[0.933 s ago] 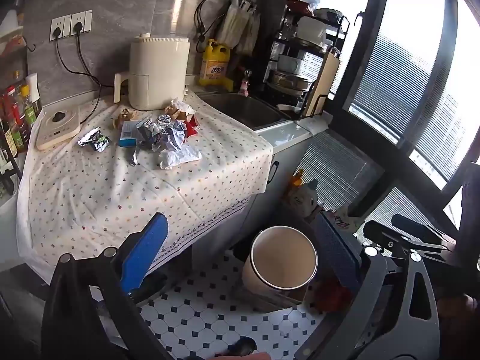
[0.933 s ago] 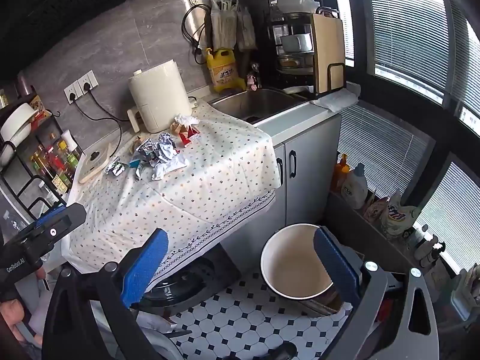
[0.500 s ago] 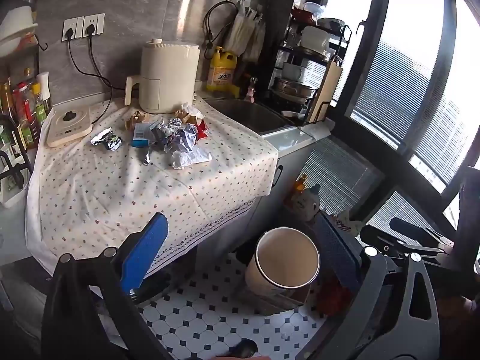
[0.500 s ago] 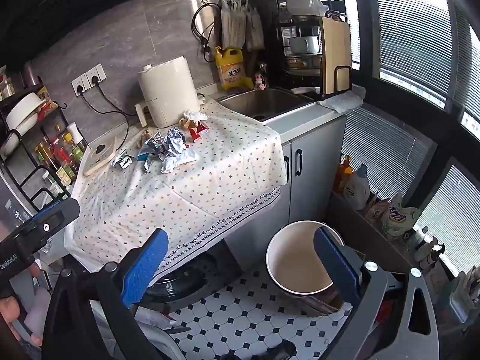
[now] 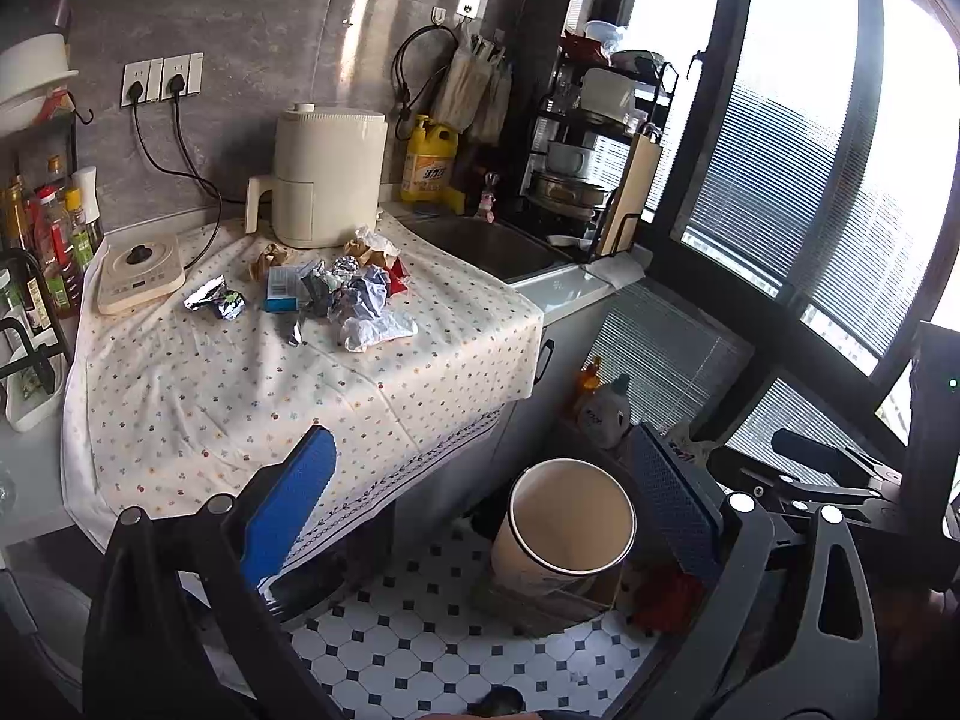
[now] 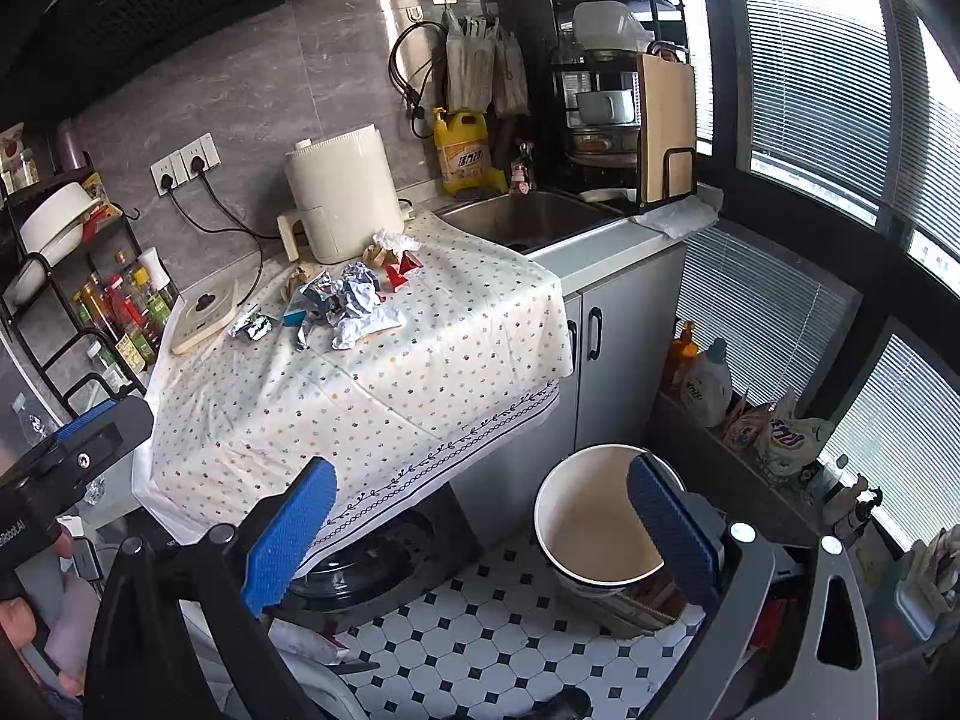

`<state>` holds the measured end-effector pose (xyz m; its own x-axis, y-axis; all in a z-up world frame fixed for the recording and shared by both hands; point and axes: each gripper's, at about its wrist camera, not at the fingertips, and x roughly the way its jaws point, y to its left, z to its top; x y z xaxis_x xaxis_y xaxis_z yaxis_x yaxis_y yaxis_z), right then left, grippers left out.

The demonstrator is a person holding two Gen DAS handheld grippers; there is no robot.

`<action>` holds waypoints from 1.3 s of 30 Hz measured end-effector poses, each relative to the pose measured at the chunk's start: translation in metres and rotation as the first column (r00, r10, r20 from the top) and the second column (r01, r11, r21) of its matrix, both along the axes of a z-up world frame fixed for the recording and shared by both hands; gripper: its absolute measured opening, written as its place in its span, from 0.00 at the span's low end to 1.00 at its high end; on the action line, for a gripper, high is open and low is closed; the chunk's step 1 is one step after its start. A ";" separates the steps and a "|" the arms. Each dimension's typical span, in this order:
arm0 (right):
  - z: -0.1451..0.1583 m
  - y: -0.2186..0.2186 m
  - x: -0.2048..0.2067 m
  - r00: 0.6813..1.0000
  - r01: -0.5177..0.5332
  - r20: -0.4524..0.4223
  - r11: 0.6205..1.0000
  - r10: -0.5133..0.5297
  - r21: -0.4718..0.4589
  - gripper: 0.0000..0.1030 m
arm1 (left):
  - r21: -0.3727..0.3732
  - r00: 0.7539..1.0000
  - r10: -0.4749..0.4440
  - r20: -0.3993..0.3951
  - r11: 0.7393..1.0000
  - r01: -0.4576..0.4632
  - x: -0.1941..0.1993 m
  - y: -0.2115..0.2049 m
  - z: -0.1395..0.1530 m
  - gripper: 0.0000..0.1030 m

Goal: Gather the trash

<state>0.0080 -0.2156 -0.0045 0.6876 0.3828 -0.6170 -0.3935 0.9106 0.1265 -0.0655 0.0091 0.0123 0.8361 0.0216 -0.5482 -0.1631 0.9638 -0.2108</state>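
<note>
Both tools, left tool (image 5: pixel 480 498) and right tool (image 6: pixel 480 504), are hanging open and empty; crumpled wrappers (image 5: pixel 354 300) are waiting near the worktop's (image 5: pixel 240 396) back edge, and reaching them likely comes next.

We note the left gripper (image 5: pixel 480 492) held above the floor with jaws wide apart and nothing between them. Crumpled wrappers (image 5: pixel 354 300) lie heaped on the dotted tablecloth (image 5: pixel 240 384). A round bin (image 5: pixel 570 528) stands on the tiled floor (image 5: pixel 432 636), mouth upward.
</note>
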 end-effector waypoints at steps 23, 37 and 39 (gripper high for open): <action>0.005 0.000 -0.010 0.999 0.047 0.000 0.999 -0.047 0.009 0.92 | 0.007 0.999 -0.033 -0.001 0.999 0.033 -0.006 0.003 0.003 0.94; 0.006 0.000 -0.010 0.998 0.055 0.001 0.998 -0.055 0.005 0.93 | 0.000 0.999 -0.042 -0.003 0.999 0.042 0.000 0.002 0.003 0.94; 0.006 0.000 -0.011 0.998 0.058 0.004 0.998 -0.058 -0.001 0.93 | -0.003 0.999 -0.043 -0.004 0.999 0.043 0.001 0.003 0.002 0.94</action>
